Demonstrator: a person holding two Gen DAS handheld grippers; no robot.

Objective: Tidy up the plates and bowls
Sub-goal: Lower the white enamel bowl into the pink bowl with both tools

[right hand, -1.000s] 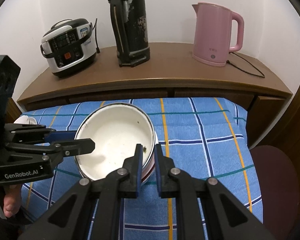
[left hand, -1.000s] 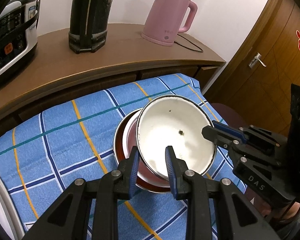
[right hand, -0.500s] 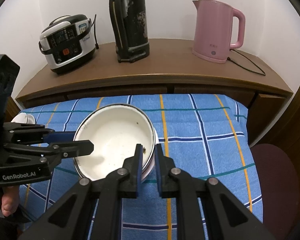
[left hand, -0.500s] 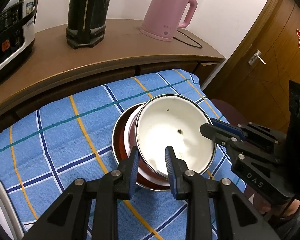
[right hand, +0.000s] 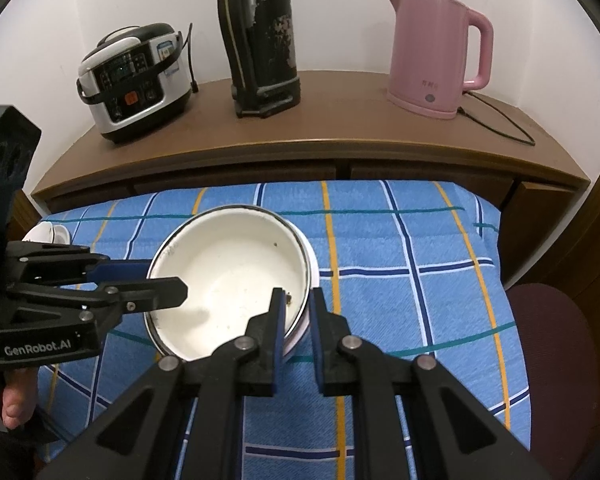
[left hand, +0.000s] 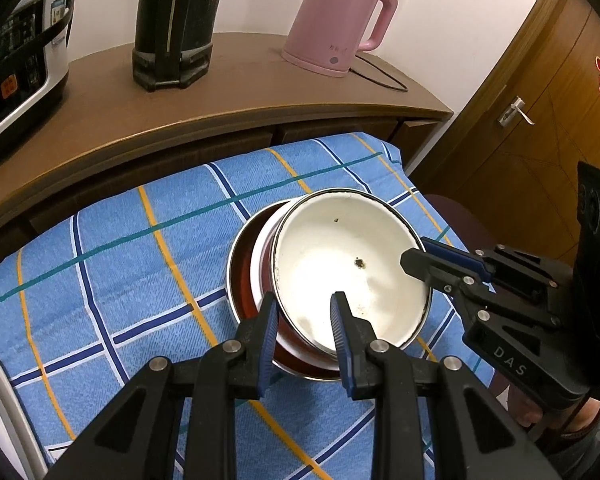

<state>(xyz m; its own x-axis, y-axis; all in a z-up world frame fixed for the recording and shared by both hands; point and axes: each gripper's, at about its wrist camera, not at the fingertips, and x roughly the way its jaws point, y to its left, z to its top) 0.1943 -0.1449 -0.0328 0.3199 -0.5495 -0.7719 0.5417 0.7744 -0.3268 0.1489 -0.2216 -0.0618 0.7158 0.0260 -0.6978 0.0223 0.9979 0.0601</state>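
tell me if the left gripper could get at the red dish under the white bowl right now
Probably not cleanly. The left gripper already straddles the near rim of the white bowl, which sits tilted in the red dish and covers most of it. The right gripper is clamped on that bowl too; only the dish's left edge is exposed.

Looking down past the left gripper [left hand: 304, 312], jaws straddling the near rim of a white bowl [left hand: 340, 268], one finger outside, one inside. Bowl tilted, stacked in a red bowl [left hand: 246, 292] on a blue checked cloth [left hand: 120, 264]. Right gripper [left hand: 414, 260] clamped on the bowl's far-right rim. Dark specks on the white inside. Behind, on a wooden counter [left hand: 240, 80]: pink kettle [left hand: 336, 32], tall black flask [left hand: 176, 24], rice cooker [left hand: 16, 64]. Wooden door [left hand: 540, 120] at right.
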